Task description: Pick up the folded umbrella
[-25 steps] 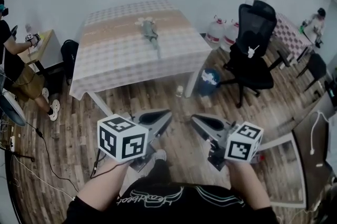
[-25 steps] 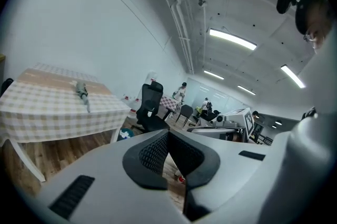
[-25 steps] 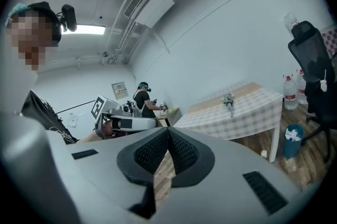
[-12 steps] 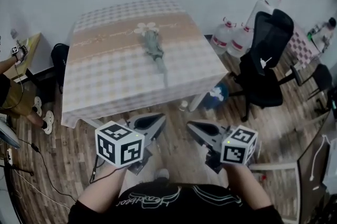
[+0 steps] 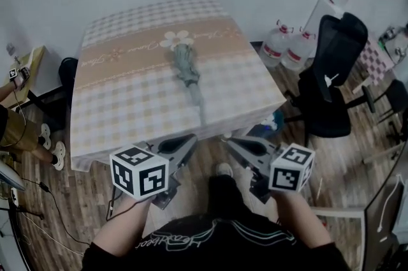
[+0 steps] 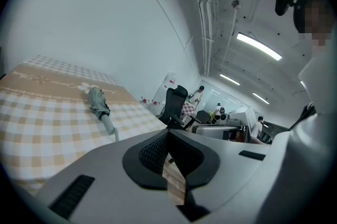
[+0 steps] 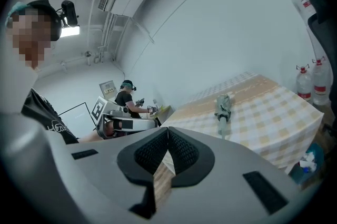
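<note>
Both tools were seen low in the head view: the left gripper (image 5: 190, 139) and the right gripper (image 5: 232, 143) were held side by side over the wooden floor (image 5: 76, 199), near the front edge of the table (image 5: 121, 104), tips aimed toward it. The jaws of each were closed and nothing was held. The folded umbrella (image 5: 185, 68) was laid flat on the checked tablecloth near the table's middle, handle end toward the front edge, well apart from both grippers. A black office chair (image 5: 333, 72) and water bottles (image 5: 288, 46) were noted right of the table.

In the left gripper view, the ribbed pads were pressed together with nothing between them. The umbrella was seen up and left of the jaws, lying on the table, not touched.

In the right gripper view, the pads were likewise shut together and empty. The umbrella was seen up and right of the jaws, on the table, handle pointed toward the camera. Another person (image 7: 124, 96) was seen in the background at left.
</note>
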A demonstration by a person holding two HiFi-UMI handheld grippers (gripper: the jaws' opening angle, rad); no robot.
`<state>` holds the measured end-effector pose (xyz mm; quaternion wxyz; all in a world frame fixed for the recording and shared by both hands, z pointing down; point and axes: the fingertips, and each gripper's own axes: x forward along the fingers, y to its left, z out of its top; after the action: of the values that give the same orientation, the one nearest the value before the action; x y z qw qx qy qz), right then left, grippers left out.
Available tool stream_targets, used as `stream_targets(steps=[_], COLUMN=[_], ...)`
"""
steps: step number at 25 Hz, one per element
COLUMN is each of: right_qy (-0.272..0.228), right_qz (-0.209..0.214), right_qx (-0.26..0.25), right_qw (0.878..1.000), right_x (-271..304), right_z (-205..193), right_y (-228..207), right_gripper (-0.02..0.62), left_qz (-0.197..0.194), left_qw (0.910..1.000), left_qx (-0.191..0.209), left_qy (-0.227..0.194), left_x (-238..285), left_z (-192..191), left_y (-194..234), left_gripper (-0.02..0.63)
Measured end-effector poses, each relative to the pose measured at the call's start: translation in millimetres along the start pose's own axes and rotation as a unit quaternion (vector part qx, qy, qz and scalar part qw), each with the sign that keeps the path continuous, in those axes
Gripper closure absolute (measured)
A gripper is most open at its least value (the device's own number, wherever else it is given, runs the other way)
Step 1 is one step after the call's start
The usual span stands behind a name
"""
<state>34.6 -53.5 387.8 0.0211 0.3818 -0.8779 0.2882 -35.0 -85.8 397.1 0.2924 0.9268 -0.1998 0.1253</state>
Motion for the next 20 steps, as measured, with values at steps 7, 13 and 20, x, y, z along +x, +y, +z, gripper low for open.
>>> stream_targets(steps=[7,13,20], right_qy=[0.016,0.038,0.058], right_qz=[0.048,0.080,0.112], right_qx=[-0.015,-0.020,-0.020], right_qw=[0.999,0.996,0.992], right_x=[43.6,77.8,109.1], right_z=[51.1,104.4,157.8], right_y=[-61.8,-131.8,-204.2], right_gripper=[0.583,0.583,0.583], left_qz=[0.049,0.088,0.117], left_qw=[0.9987,0.9956,0.9920], left_qx=[-0.002,-0.018,-0.037], left_qy=[-0.017,-0.027,-0.031], left_x=[39.3,91.2,148.9], left_z=[53.1,104.3,149.5], left_y=[48.6,93.3,134.6], left_gripper=[0.611,0.611,0.609])
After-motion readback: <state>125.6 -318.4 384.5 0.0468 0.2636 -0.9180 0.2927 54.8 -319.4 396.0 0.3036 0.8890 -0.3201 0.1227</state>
